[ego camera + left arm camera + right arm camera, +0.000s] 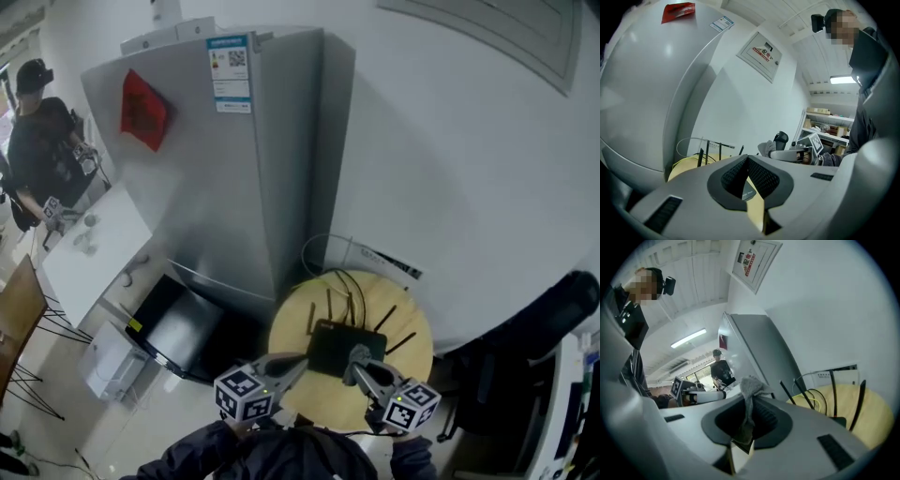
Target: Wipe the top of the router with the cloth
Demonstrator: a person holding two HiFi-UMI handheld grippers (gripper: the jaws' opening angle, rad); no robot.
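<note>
The black router [345, 345] with several antennas lies on a round pale-yellow table [412, 361]. My right gripper [357, 365] is shut on a grey cloth [359, 353] at the router's near right edge. In the right gripper view the cloth [750, 391] sticks up from between the jaws, with the antennas [832, 392] to the right. My left gripper [301, 360] is shut with nothing in it, at the router's near left corner. In the left gripper view the antennas [708, 151] stand to the left, and the right gripper's cloth [765, 147] shows beyond.
A tall grey fridge [216, 169] stands just behind the table against the white wall. A white cable [323, 248] loops at the table's back. A black box [173, 323] lies on the floor at left. A person [42, 141] stands by a white table [89, 253].
</note>
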